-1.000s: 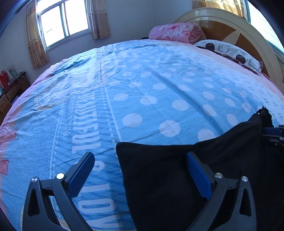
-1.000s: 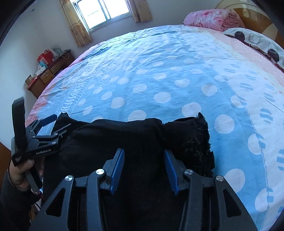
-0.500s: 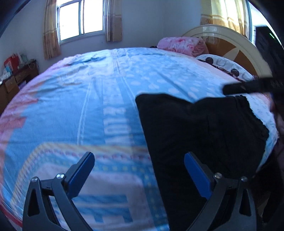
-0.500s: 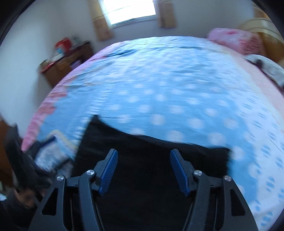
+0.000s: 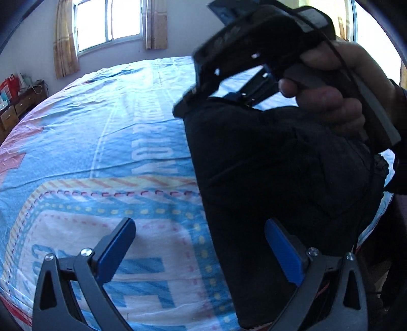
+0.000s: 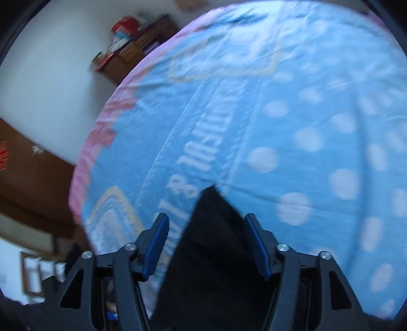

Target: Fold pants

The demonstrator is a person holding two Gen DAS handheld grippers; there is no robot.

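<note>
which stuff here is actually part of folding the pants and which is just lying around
Part of the job:
black pants
left gripper
right gripper, jaws closing around the pants
bed sheet

Lying about:
wooden dresser
window
curtains

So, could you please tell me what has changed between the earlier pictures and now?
The right gripper has swung across to the far corner of the black pants, and its jaws are closing with cloth between them. The pants now lie as a narrower folded stack. The left gripper stays open, empty, near the pants' edge. The bedsheet is unchanged.
</note>
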